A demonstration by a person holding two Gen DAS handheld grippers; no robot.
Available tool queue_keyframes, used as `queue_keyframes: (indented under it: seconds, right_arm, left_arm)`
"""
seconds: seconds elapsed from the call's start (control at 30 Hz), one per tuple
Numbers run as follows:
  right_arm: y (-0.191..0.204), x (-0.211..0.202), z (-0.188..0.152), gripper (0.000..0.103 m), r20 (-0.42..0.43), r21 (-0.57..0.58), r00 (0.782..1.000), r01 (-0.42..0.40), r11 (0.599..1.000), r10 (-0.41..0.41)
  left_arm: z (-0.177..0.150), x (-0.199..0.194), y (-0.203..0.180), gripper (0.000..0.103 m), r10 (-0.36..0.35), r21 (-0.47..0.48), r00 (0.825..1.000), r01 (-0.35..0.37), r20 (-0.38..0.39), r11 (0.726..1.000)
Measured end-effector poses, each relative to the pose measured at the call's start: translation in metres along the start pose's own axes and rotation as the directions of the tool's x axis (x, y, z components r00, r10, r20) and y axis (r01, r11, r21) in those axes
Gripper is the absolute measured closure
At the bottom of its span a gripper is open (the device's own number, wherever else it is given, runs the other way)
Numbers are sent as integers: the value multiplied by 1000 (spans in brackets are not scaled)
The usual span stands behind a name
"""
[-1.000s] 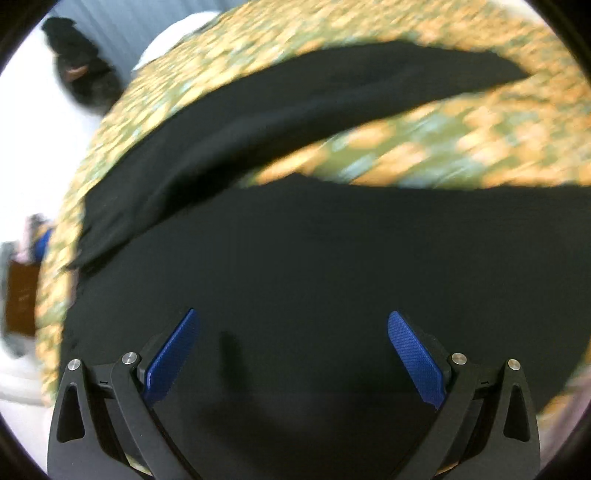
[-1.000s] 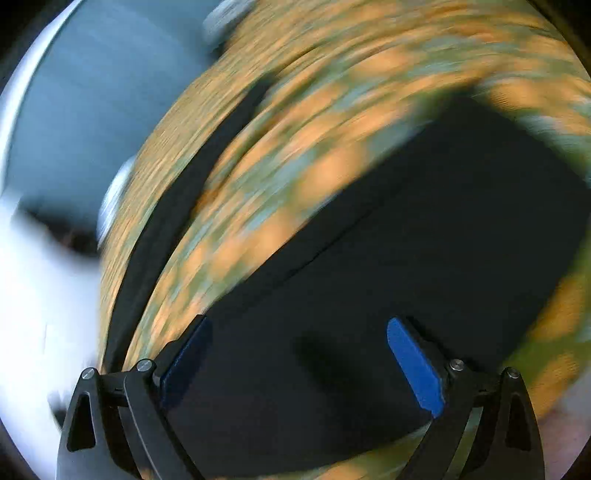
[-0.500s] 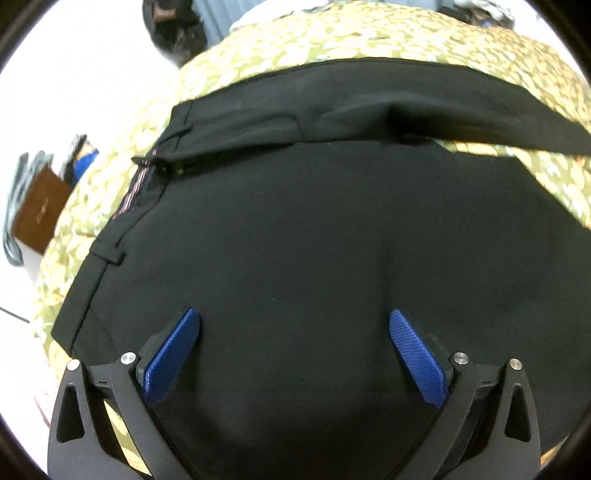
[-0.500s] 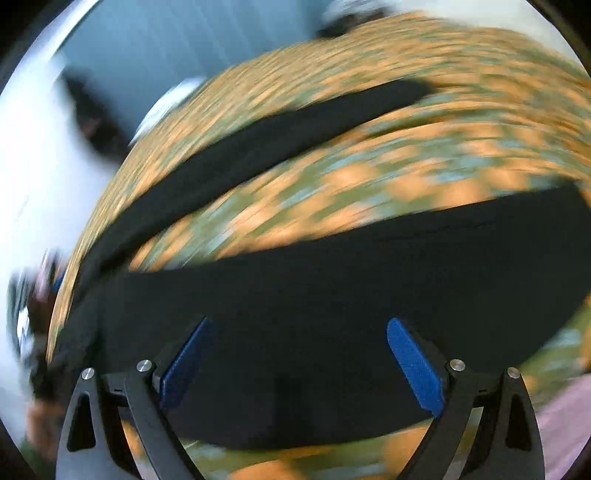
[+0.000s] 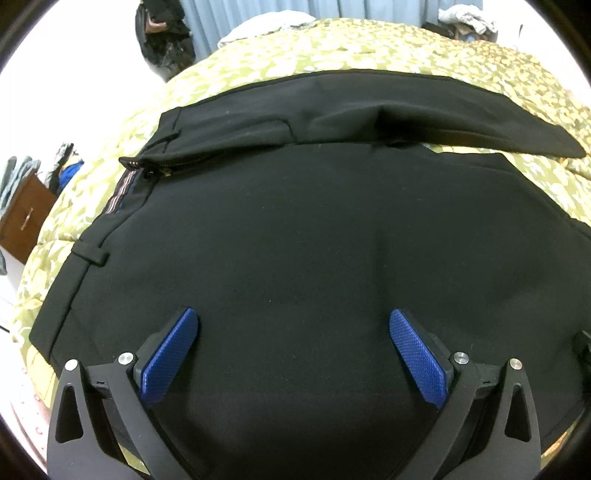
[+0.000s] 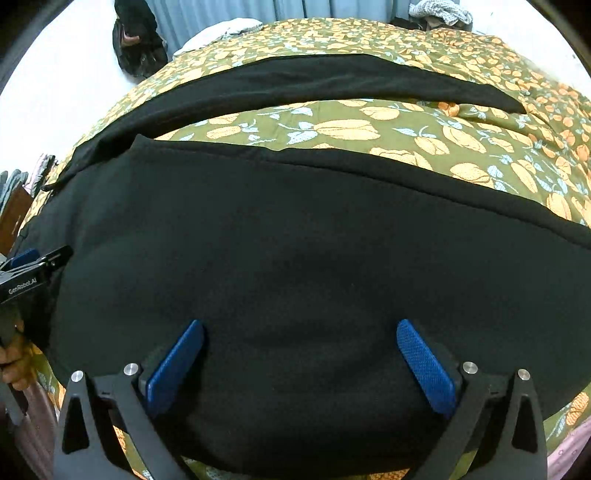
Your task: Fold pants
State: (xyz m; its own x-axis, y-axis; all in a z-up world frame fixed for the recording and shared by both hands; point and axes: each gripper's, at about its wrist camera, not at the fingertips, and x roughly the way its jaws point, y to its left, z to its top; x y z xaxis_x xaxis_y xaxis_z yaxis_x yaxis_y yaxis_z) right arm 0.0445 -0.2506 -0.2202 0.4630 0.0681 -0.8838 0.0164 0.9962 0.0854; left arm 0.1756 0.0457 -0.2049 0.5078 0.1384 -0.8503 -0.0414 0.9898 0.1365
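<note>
Black pants (image 5: 295, 221) lie spread flat on a bed, waist to the left. In the left wrist view the open zipper (image 5: 177, 166) and a belt loop (image 5: 90, 254) show at the waistband, and one leg (image 5: 443, 114) runs off to the far right. My left gripper (image 5: 293, 315) hovers open over the seat area, with only flat cloth below it. In the right wrist view my right gripper (image 6: 299, 325) hangs over the near leg (image 6: 295, 240). Its jaws are opening and no fold is pinched between them. The far leg (image 6: 295, 79) lies apart. The left gripper (image 6: 33, 273) shows at the left edge.
A green bedspread with orange leaves (image 6: 332, 125) covers the bed and shows between the two legs. A wooden drawer unit (image 5: 22, 221) stands left of the bed. At the back are a dark bag (image 6: 136, 40), a white cloth (image 6: 218, 31) and a clothes pile (image 6: 439, 9).
Both views have swung round and sharpened. The left gripper slid along to the waist end, bringing the zipper into view. The right gripper rolled and came to rest over the near leg.
</note>
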Motion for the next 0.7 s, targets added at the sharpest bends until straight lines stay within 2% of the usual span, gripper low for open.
queue_keyframes:
  seconds: [0.17,0.23,0.3,0.33,0.37,0.4,0.47,0.57,0.67,0.7]
  right_arm:
    - [7,1,1,0,32,-8,999,-11,1000,11]
    - [3,4,6,0,44,-6,999,-12,1000,13]
    - [4,1,7,0,15,-17,1000,-10,1000,11]
    - [6,-1,12,0,-16,-28,1000,-10,1000,9]
    - [6,-4,16,0,-35,-33,999,-10,999,9]
    - [4,-10,20,0,-37,-24,999,-20,1000,19]
    - [-5,-24,25,0,0,9,998,-59,998,59]
    - [-31,-41,50,0,66,25,996,-67,997,66]
    - [-70,-45,93,0,101,5,995,-6,1000,5]
    - [-85,-44,109,0,111,2,994,21,1000,-21]
  left_arm:
    - [0,-1,-1,0,6,-2,1000,-6,-2,1000]
    - [2,-3,0,0,5,-9,1000,-5,-28,1000]
    - [8,-8,0,1,-3,-21,996,2,-85,1000]
    - [12,-13,0,1,-39,-31,993,36,-108,999]
    - [19,-21,0,1,-112,-53,987,107,-112,993]
    - [26,-27,0,1,-153,-66,983,147,-99,987]
    - [48,-37,1,1,-176,-76,983,172,-52,982]
    - [98,-34,3,1,-119,-56,993,120,25,991]
    - [148,-5,7,1,-21,-51,998,25,64,998]
    - [163,13,13,1,33,-68,997,-28,71,997]
